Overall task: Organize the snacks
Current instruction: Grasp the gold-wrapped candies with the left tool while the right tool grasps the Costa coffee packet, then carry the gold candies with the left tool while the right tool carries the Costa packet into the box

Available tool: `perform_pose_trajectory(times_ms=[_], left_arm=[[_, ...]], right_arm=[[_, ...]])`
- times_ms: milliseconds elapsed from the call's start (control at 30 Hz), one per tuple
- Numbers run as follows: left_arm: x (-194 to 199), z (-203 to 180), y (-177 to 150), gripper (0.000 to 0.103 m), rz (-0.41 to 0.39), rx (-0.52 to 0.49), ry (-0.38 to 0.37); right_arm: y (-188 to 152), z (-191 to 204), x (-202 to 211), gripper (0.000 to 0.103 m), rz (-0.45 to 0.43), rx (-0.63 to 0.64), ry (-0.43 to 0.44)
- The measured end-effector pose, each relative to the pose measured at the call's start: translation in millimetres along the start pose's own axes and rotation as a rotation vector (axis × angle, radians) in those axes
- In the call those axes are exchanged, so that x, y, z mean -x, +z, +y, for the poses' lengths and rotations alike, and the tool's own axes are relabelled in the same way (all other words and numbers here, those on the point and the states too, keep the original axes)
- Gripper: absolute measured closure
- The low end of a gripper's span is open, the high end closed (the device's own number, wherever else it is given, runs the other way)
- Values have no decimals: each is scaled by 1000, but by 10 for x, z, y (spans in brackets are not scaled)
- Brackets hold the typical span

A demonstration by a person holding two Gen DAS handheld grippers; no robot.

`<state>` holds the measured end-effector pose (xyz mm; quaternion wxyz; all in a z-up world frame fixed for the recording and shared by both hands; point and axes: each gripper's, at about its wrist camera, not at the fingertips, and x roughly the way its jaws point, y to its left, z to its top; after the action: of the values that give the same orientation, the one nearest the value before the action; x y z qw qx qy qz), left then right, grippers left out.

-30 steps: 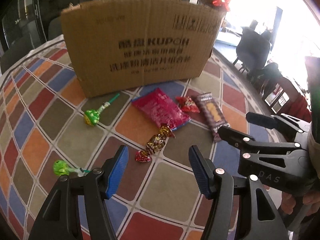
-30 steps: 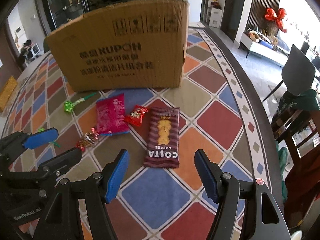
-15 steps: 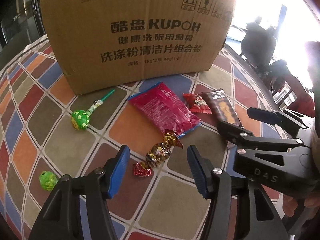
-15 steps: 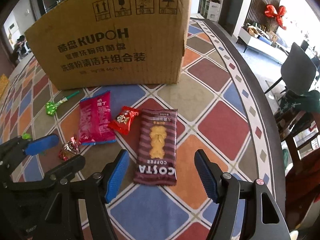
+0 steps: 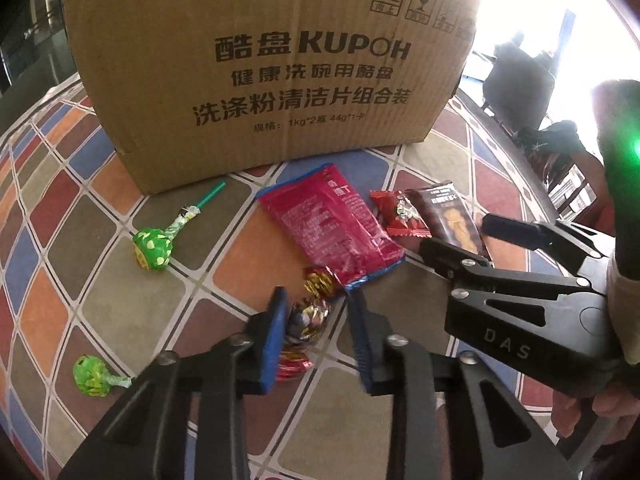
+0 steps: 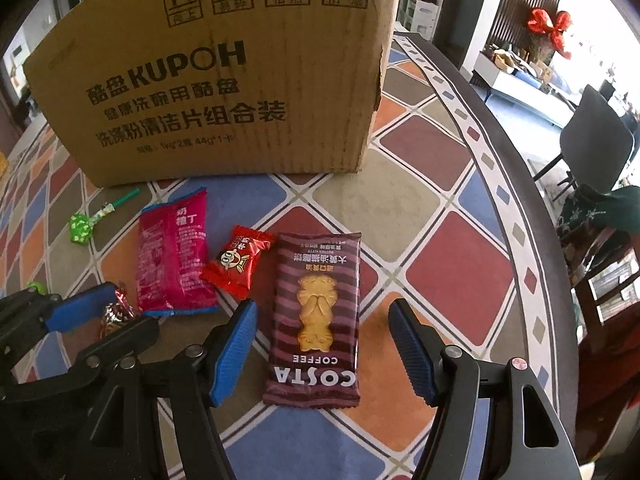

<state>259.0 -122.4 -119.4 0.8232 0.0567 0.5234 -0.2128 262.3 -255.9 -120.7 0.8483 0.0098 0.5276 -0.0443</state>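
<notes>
left tool (image 5: 316,312) closing on foil candy (image 5: 306,320), right tool (image 6: 324,344) open

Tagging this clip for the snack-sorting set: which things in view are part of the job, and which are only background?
Part of the job:
- foil-wrapped candy, left tool closing around it
- Costa biscuit pack, between the open right tool
- pink packet
- red candy
- two green lollipops
- cardboard box

Background:
- chair
- red bow

The left gripper (image 5: 316,332) has come lower and its jaws are closing around the foil-wrapped candy (image 5: 306,320), now between its blue pads; the right gripper (image 6: 322,346) has dropped closer over the Costa biscuit packet (image 6: 316,316), jaws apart.
</notes>
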Motion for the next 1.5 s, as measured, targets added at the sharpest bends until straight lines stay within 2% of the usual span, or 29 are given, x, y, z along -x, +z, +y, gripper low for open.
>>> perform_pose_trajectory(times_ms=[100,133,167,433,867,1500], left_arm=[[6,1,-9,84,2,0,3],[7,5,-16,84,2,4,0],[6,8,-17,84,3,10,-3],[116,-4,-41,84,-23,18,-9],[499,-36,-62,84,-104,31,-33],[1309,-69,182,84,-310,2,-8]], right_arm=[[6,-19,1,48,-7,-15,19],[8,-20,11,57,-10,-16,23],[7,-31,17,60,-10,-18,24],[-18,-64,98,64,-13,-32,32],[-203,-11,521,64,-83,-43,58],[69,71,1236,64,-275,-25,111]])
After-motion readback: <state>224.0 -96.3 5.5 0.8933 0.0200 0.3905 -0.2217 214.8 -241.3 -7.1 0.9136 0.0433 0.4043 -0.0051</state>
